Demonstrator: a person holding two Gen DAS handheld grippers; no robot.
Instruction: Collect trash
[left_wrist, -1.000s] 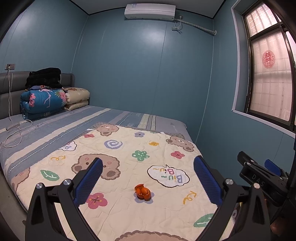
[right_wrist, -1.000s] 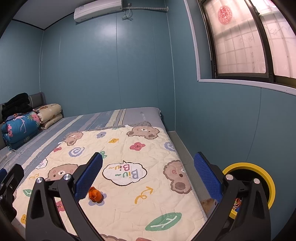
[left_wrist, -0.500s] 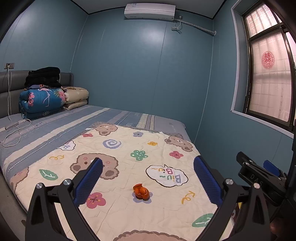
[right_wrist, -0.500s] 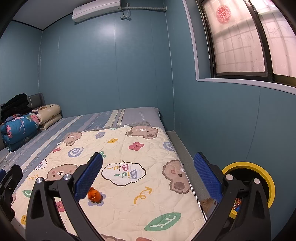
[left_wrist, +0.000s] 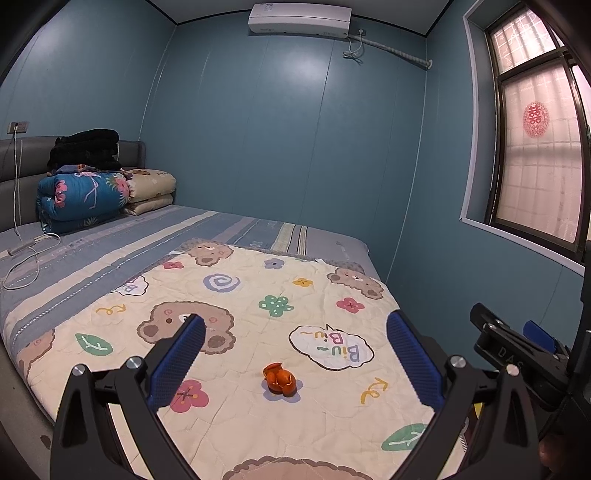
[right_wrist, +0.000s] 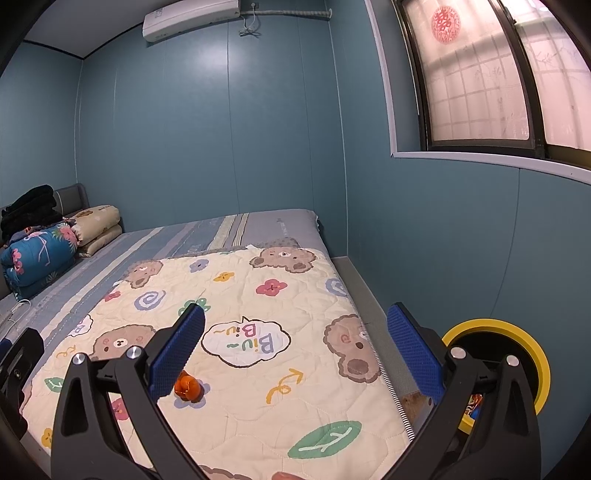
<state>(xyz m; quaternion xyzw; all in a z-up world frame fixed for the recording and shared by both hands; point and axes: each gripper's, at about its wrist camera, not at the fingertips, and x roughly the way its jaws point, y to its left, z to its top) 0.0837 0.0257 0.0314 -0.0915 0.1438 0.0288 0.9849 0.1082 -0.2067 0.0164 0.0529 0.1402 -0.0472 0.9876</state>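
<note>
A small piece of orange peel (left_wrist: 279, 379) lies on the cream cartoon quilt (left_wrist: 258, 295) near the bed's foot, also showing in the right wrist view as orange peel (right_wrist: 188, 386) just past the left finger. My left gripper (left_wrist: 295, 354) hovers above the quilt, open, with the peel between and below its blue pads, well apart from them. My right gripper (right_wrist: 295, 350) is open and empty over the quilt's right side. A yellow-rimmed trash bin (right_wrist: 532, 354) stands on the floor beside the bed, partly behind the right finger, with some wrappers inside.
Folded blankets (left_wrist: 85, 195) and a black bundle are stacked at the headboard. A white charging cable (left_wrist: 26, 258) lies on the striped sheet. Blue walls close in on the far and right sides, with a window (left_wrist: 535, 155) at the right. The right gripper's body (left_wrist: 517, 354) shows at the right edge.
Both grippers have drifted slightly; the peel sits a little lower-left in the left view. Both jaws stayed open and nothing was picked up.
</note>
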